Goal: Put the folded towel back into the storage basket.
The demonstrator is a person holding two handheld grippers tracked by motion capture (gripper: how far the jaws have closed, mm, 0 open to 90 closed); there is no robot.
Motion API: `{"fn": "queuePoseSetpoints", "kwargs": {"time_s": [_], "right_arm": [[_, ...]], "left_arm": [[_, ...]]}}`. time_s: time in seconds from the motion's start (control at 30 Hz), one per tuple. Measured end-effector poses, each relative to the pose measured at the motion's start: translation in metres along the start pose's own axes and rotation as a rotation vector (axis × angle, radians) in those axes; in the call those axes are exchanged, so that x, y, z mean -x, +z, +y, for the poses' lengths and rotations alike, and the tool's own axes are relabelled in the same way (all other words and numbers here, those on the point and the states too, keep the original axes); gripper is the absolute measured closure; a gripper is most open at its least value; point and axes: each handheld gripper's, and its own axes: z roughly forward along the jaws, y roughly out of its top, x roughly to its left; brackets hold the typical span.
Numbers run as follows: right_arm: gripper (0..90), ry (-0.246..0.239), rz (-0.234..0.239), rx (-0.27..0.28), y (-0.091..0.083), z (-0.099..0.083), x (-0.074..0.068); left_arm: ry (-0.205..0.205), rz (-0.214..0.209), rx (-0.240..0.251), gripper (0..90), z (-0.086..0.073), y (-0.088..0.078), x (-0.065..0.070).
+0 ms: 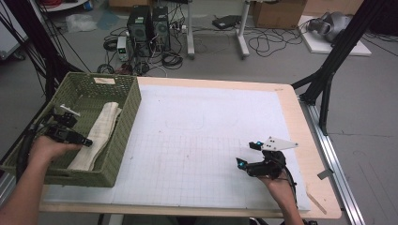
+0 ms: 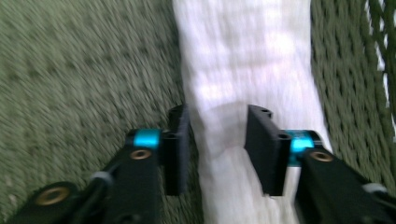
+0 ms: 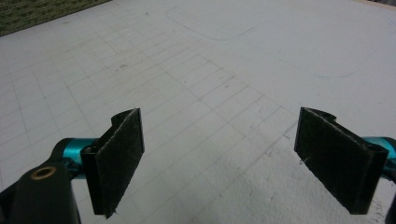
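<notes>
Towel white, folded long, lying in green basket; left tool astride.

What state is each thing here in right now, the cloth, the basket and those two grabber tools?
Folded cloth: lying lengthwise in the basket, between the left jaws, which stand apart from it.
Green basket: upright at the table's left edge, holding the cloth.
Left gripper: jaws parted, down in the basket.
Right gripper: jaws wide open, nothing between them, over the white mat.

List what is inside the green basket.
The green basket holds a folded white towel lying lengthwise, with the left hand-held gripper over it, jaws apart. Whatever lies beneath the towel is covered.
</notes>
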Motion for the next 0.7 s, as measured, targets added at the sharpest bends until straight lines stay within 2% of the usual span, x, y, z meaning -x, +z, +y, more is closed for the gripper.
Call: {"fn": "queuePoseSetpoints", "kwargs": {"time_s": [0.07, 0.2, 0.37, 0.5, 0.7], "right_arm": [[15.1, 0.001, 0.0, 0.0, 0.0, 0.0, 0.0], [15.1, 0.005, -0.001, 0.004, 0.0, 0.0, 0.001], [15.1, 0.002, -0.004, 0.011, -0.001, 0.001, 0.0], [15.1, 0.004, -0.004, 0.014, -0.003, 0.001, -0.001], [15.0, 0.0, -0.005, 0.021, -0.005, 0.002, -0.001]], "left_arm": [[0.019, 0.009, 0.044, 58.2, 0.001, -0.001, 0.002], [0.069, 0.018, 0.102, 60.3, 0.004, -0.005, 0.009], [0.116, -0.021, 0.198, 57.3, 0.006, -0.017, 0.017], [0.143, -0.022, 0.233, 53.6, 0.005, -0.022, 0.022], [0.15, -0.054, 0.307, 50.1, 0.005, -0.028, 0.027]]}}
